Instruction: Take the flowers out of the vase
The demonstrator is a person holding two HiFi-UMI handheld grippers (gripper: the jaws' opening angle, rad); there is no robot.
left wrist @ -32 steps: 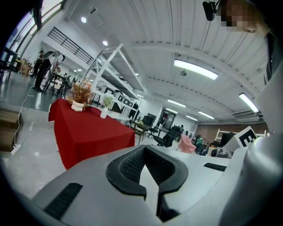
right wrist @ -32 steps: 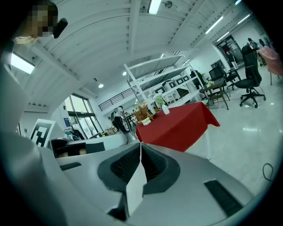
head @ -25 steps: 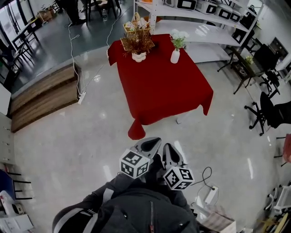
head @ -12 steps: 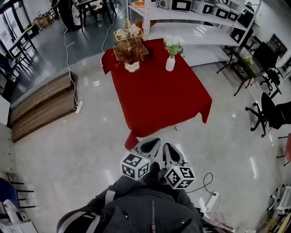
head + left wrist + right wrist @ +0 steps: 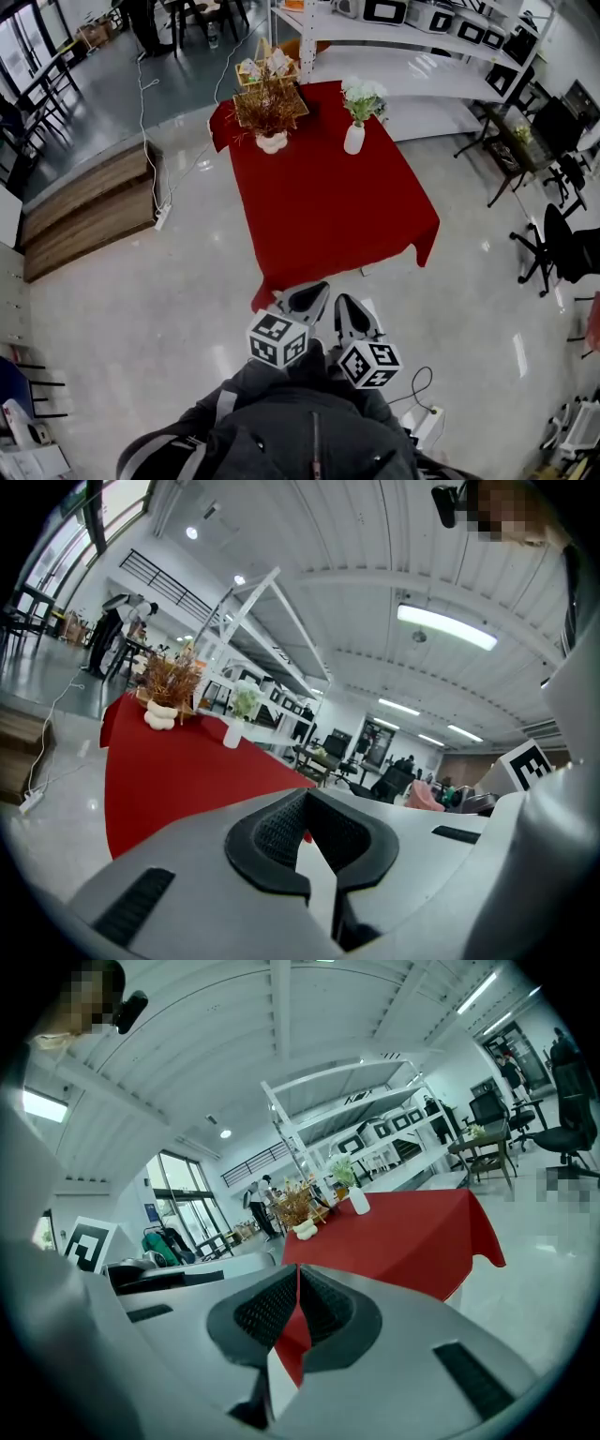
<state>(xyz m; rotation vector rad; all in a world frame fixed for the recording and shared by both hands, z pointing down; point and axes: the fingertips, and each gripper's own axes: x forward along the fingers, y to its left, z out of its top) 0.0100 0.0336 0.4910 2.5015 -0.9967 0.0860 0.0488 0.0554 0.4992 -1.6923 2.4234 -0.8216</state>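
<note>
The left claw point(image 5: 307, 298) is closed and empty, and just beside it the right claw point(image 5: 345, 315) is likewise shut on nothing. Both point toward the red-clothed surface point(image 5: 328, 216). At its far end stands a slim, glossy white vase point(image 5: 354, 139), with soft white flowers point(image 5: 363, 94) rising straight up on green stems. It lies well ahead and slightly right, so the right claw seems nearer.

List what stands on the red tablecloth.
A white vase of pale flowers, a dried bouquet in a white pot, a basket behind it. The cloth hides the table underneath.
</note>
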